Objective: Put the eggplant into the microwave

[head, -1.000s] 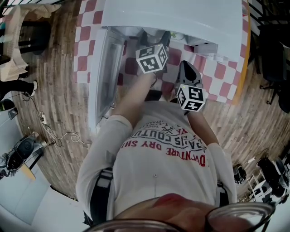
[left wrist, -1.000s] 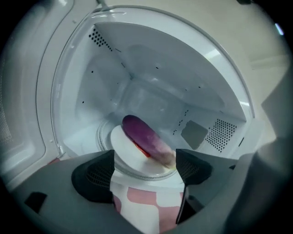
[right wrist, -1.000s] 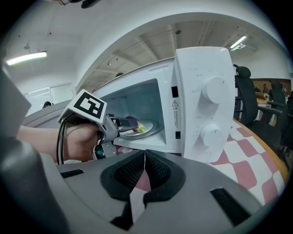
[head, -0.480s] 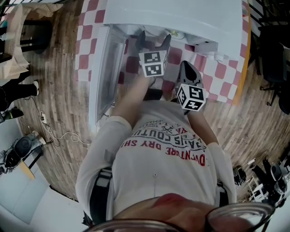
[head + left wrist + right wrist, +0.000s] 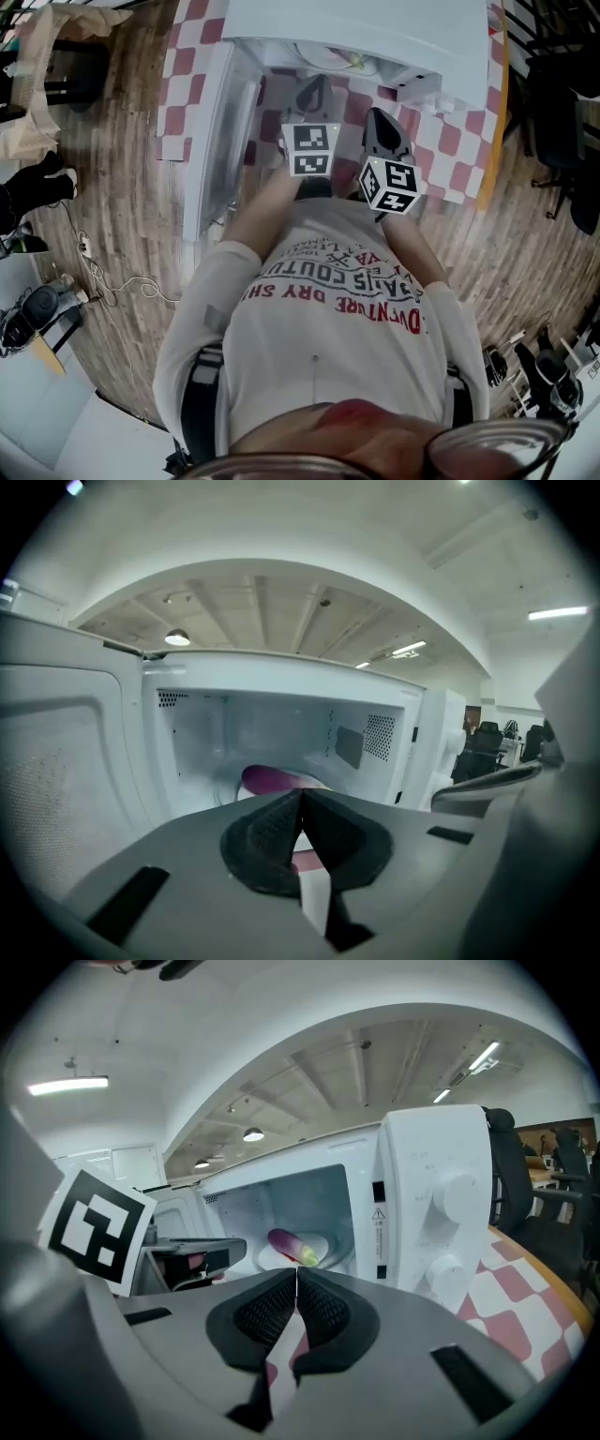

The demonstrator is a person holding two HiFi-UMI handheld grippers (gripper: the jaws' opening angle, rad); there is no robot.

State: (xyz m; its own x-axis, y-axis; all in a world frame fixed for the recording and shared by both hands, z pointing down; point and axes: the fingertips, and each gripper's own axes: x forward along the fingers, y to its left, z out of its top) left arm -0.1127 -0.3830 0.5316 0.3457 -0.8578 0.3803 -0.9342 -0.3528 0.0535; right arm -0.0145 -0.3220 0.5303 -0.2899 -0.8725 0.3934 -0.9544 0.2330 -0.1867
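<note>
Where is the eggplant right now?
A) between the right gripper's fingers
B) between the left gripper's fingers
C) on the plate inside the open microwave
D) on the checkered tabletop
C: the eggplant lies on the plate inside the microwave.

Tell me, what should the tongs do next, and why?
Probably swing the door shut with the left tongs. The eggplant lies on the plate inside the microwave. The left tongs and the right tongs are both closed and empty, and the door stands open beside the left tongs, so closing it looks like the only step left.
</note>
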